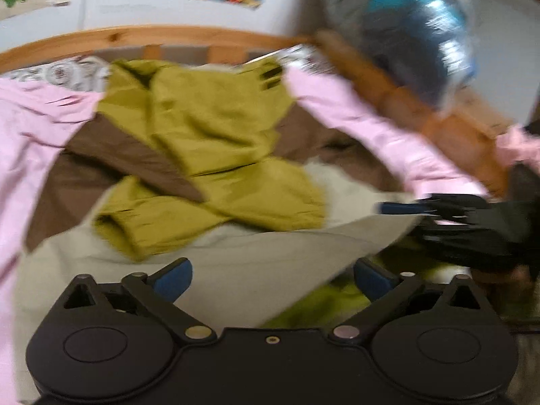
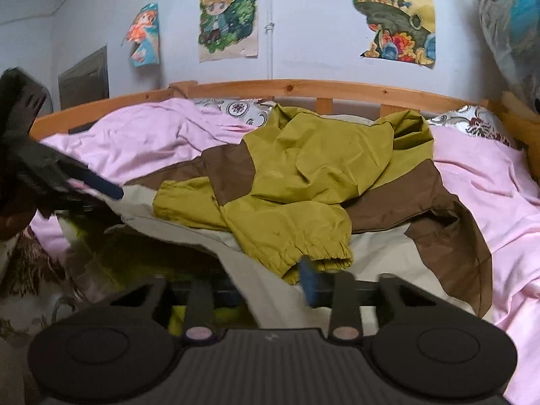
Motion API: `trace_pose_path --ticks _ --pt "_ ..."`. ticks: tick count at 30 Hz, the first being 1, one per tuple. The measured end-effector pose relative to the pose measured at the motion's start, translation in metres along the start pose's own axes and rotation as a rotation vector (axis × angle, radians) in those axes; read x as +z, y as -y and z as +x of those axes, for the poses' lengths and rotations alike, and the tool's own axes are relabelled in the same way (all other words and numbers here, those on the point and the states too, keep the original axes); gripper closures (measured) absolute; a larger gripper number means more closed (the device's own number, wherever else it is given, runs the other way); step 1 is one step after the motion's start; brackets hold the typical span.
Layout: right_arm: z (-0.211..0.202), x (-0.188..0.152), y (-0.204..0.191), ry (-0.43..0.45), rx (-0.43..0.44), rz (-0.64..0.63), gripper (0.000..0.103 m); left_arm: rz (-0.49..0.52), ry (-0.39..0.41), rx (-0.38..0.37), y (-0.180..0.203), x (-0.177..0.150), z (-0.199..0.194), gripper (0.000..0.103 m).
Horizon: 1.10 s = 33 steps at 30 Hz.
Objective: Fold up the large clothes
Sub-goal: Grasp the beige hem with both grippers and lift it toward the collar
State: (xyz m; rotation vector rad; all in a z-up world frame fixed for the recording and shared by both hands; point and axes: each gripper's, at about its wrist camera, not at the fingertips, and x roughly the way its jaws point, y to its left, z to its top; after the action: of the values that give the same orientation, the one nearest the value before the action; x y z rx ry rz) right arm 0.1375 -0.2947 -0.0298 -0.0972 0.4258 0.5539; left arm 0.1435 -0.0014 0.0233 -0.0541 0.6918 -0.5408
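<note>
A large jacket in olive green, brown and beige (image 1: 209,128) lies spread on the bed, sleeves folded across its middle; it also shows in the right wrist view (image 2: 303,175). My left gripper (image 1: 273,276) is open, its blue pads apart over the beige hem (image 1: 236,270). My right gripper (image 2: 270,290) is shut on the beige hem (image 2: 270,297), with one blue pad (image 2: 308,280) showing. The right gripper also shows in the left view (image 1: 401,207), gripping the beige hem's corner. The left gripper shows at the left of the right view (image 2: 101,185).
A pink sheet (image 2: 152,135) covers the bed. A wooden bed rail (image 2: 303,87) runs along the back and right side (image 1: 405,94). Posters (image 2: 229,17) hang on the wall. A plastic-wrapped bundle (image 1: 415,23) stands at the right. Patterned pillows (image 2: 472,121) lie by the rail.
</note>
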Motion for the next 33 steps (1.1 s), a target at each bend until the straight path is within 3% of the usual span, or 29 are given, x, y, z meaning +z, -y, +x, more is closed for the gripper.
trace_pose_path --ticks 5,9,11,14,19,24,30,33 --pt "0.000 0.001 -0.001 0.017 -0.014 0.001 0.085 0.125 -0.037 0.026 0.026 -0.018 0.011 0.001" --pt "-0.002 0.004 0.001 0.044 -0.036 0.019 0.091 0.196 -0.096 0.194 0.037 -0.028 0.041 0.009" --pt "-0.005 0.004 0.003 0.056 -0.047 0.021 0.093 0.177 -0.109 0.248 0.034 -0.027 0.051 0.017" --pt "-0.007 0.005 0.004 0.068 -0.065 0.029 0.096 0.107 -0.077 0.235 0.020 -0.021 0.044 0.018" --pt "-0.012 0.008 0.011 0.104 -0.096 0.055 0.098 0.179 -0.085 0.365 0.009 -0.022 0.034 0.028" --pt "-0.015 0.014 0.024 0.139 -0.120 0.103 0.099 0.146 -0.112 0.469 -0.018 -0.022 0.018 0.038" --pt "-0.015 0.014 0.038 0.149 -0.148 0.149 0.099 0.081 -0.106 0.537 -0.051 -0.018 -0.003 0.063" --pt "-0.013 0.013 0.039 0.126 -0.159 0.139 0.099 0.064 -0.092 0.520 -0.059 -0.014 -0.006 0.089"
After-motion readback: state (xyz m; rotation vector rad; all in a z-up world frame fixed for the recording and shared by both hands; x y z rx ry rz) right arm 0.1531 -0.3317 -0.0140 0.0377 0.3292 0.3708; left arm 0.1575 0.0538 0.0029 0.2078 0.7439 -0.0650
